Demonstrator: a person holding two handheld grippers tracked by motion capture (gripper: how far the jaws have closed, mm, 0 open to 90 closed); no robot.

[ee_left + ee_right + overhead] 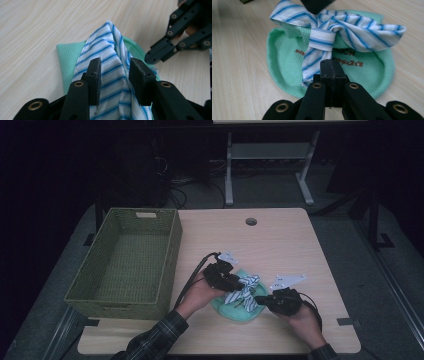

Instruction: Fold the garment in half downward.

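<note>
The green cloth (235,310) lies near the table's (280,240) near edge, with bare wood open to its far side and right. On it sits the striped cloth (244,289), bunched into a knot. The left gripper (235,282) straddles one end of it, jaws parted, pads not pressing; the right gripper (256,298) is clamped tight on the other end. A woven basket (172,250) stands just left, walling off that side. Beyond the table, a dark floor and a desk frame (270,155).
</note>
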